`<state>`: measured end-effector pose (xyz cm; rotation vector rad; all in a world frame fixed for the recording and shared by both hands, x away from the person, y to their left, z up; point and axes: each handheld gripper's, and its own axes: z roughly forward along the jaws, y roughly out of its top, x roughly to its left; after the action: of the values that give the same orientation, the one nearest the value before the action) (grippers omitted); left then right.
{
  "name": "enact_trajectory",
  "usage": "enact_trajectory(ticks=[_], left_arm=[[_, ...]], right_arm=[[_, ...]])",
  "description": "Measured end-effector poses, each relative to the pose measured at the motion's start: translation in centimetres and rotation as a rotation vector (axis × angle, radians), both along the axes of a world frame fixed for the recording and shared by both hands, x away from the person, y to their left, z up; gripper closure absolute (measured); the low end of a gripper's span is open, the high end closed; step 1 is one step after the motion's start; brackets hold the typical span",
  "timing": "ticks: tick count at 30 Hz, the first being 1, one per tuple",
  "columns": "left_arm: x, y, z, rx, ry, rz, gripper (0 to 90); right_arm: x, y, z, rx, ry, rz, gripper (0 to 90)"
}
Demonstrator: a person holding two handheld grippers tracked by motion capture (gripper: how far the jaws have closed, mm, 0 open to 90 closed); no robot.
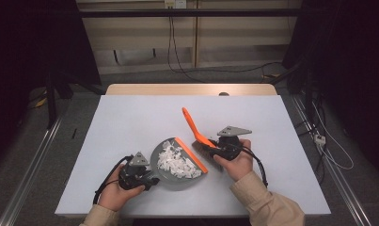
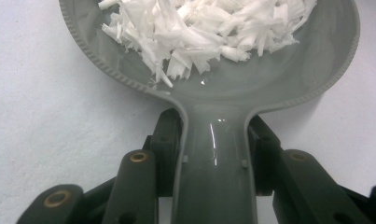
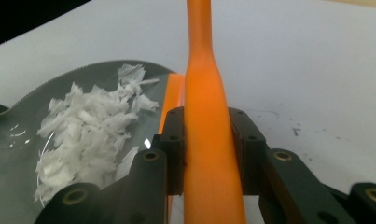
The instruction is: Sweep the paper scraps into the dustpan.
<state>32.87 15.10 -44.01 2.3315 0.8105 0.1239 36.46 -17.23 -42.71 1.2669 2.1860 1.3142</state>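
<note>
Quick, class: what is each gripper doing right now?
Left gripper: closed on the grey dustpan handle.
Right gripper: closed on the orange brush handle.

free: table (image 1: 130, 113) far half | blocked: dustpan (image 1: 164, 175), brush (image 1: 193, 125) ctr

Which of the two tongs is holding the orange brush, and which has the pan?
The right tongs clamp the orange brush by its handle. The left tongs grip the grey dustpan, the one heaped with white paper shreds.
</note>
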Motion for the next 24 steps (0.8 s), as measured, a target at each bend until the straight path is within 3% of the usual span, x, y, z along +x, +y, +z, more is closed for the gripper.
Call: enact_trajectory(ticks=[8, 16, 24], left_arm=[[0.0, -0.1, 0.0, 0.002, 0.005, 0.001, 62.9], [0.0, -0.1, 0.0, 0.000, 0.008, 0.001, 63.0], [0.1, -0.1, 0.0, -0.002, 0.010, 0.001, 62.9]], right_arm=[[0.7, 0.6, -0.6, -0.035, -0.037, -0.034, 70.9], [0.3, 2.8, -0.5, -0.051, -0.048, 0.030, 70.9], [0.2, 3.8, -0.4, -0.067, -0.059, 0.047, 70.8]])
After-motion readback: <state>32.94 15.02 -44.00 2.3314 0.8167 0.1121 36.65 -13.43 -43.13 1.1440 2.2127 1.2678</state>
